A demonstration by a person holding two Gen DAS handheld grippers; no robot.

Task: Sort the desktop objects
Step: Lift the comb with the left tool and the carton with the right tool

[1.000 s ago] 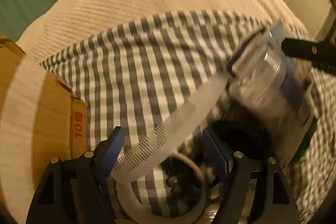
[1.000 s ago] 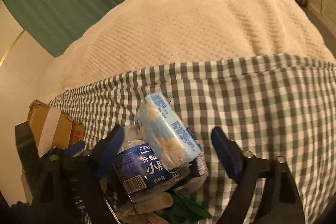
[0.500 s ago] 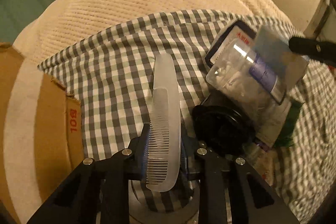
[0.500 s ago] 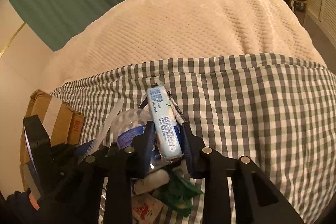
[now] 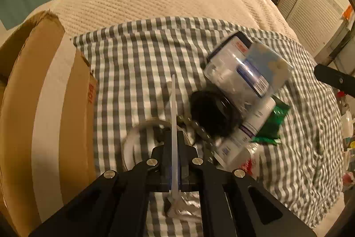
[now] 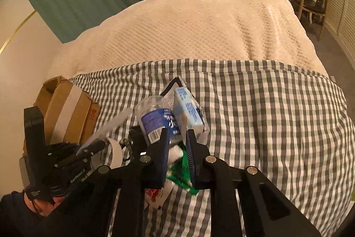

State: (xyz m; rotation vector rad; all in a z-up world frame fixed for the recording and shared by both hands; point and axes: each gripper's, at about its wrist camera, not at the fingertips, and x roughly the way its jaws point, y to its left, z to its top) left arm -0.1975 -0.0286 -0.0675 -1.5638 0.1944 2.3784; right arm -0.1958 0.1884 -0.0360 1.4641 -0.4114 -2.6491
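left tongs (image 5: pixel 174 161) grip comb (image 5: pixel 173 117) | cardboard box (image 5: pixel 44 103) left | clutter pile (image 5: pixel 239 103) right

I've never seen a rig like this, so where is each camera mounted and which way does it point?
Left wrist: on the left gripper, looking along its fingers, shut on the comb.
Right wrist: on the right gripper, fingers around a blue packet; the left gripper shows lower left.
Both share the cardboard box and checked cloth.
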